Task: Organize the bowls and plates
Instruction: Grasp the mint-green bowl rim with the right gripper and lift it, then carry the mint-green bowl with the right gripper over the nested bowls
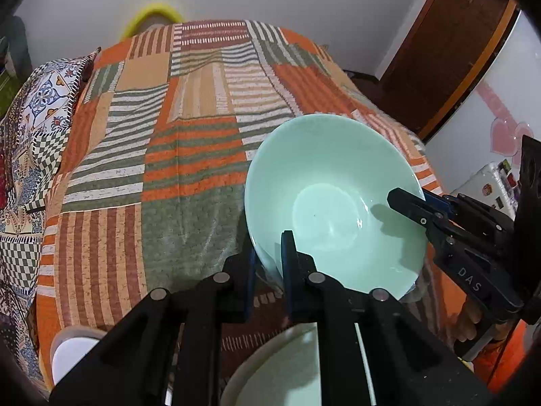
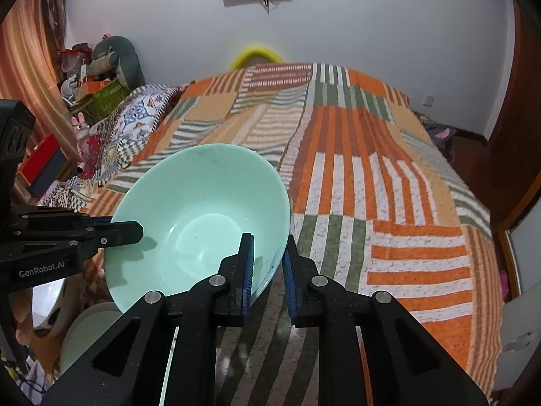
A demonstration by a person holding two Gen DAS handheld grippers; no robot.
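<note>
A mint green bowl [image 1: 331,182] is held tilted above the patchwork bed, gripped from both sides. My left gripper [image 1: 270,257] is shut on its near rim, one finger inside and one outside. My right gripper [image 2: 268,260] is shut on the opposite rim of the same bowl [image 2: 199,209]. Each gripper shows in the other's view: the right one [image 1: 422,209] at the bowl's right edge, the left one [image 2: 111,230] at its left edge. A pale plate [image 1: 284,368] lies below the left gripper. It also shows in the right wrist view [image 2: 84,335].
The bed has an orange, green and white striped patchwork cover [image 2: 372,186]. A patterned pillow [image 1: 37,128] lies at its left. A white dish [image 1: 71,352] sits low left. A white bowl with dark spots [image 2: 47,301] sits under the left gripper. A wooden door [image 1: 449,54] stands right.
</note>
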